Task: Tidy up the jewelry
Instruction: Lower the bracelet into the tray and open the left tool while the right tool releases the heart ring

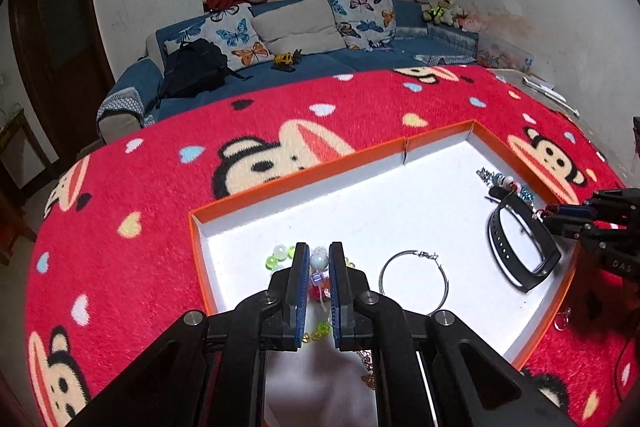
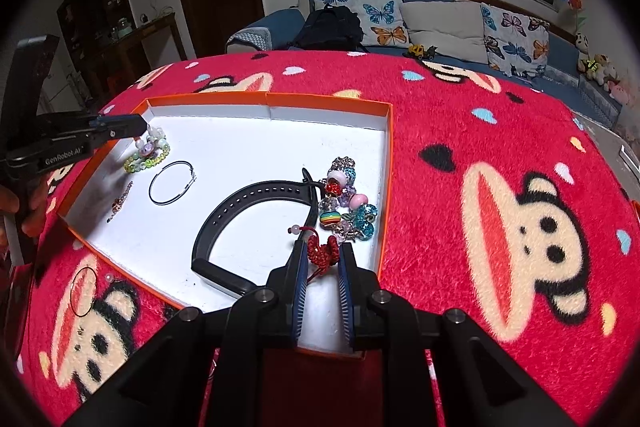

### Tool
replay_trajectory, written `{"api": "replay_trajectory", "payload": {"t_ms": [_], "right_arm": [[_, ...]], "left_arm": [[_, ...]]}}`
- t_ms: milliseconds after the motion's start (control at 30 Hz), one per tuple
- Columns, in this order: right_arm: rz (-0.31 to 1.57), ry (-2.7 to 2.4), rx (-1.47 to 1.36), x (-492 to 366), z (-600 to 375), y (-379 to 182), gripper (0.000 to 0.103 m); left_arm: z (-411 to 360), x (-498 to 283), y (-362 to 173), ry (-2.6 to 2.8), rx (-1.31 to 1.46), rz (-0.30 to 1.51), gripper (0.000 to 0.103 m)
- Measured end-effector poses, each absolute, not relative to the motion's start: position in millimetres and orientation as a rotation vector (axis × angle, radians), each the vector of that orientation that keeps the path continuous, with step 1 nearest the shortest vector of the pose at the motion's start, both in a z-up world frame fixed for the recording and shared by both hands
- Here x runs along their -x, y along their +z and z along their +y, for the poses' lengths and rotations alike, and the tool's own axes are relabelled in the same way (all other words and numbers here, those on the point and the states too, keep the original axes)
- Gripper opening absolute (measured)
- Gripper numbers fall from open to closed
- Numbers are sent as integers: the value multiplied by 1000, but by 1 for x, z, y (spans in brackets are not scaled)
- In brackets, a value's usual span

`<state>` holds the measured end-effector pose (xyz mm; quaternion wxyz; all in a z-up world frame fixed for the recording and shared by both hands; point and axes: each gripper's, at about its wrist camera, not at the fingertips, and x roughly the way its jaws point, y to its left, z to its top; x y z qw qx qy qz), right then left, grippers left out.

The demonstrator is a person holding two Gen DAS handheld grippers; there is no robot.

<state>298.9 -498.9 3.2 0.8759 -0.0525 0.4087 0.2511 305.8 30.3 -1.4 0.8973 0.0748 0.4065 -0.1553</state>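
Observation:
A shallow orange-rimmed tray [image 1: 304, 175] [image 2: 264, 99] with a white floor holds the jewelry. My left gripper [image 1: 319, 259] is shut on a green and white bead bracelet [image 1: 280, 253] [image 2: 150, 155] at the tray's left end. My right gripper [image 2: 322, 251] is shut on a red knotted cord charm [image 2: 320, 247] at the tray's near right. A thin hoop [image 1: 414, 281] [image 2: 172, 183], a black wristband [image 1: 520, 247] [image 2: 248, 215], a colourful bead bracelet [image 2: 348, 203] and a small chain piece [image 2: 120, 201] lie in the tray.
The tray sits on a red cartoon-monkey blanket [image 1: 160, 187] [image 2: 480, 155]. A thin hoop [image 2: 83, 291] lies on the blanket by the tray's near left edge. A blue sofa [image 1: 304, 67] with butterfly cushions stands behind.

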Motion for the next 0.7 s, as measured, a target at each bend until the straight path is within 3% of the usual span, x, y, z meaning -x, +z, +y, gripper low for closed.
{"api": "replay_trajectory", "payload": {"t_ms": [533, 700], "right_arm": [[860, 526, 111, -302, -498, 1, 19], [855, 519, 131, -301, -495, 1, 20]], "left_arm": [[27, -312, -17, -305, -155, 866, 12], [29, -310, -17, -300, -152, 865, 17]]}}
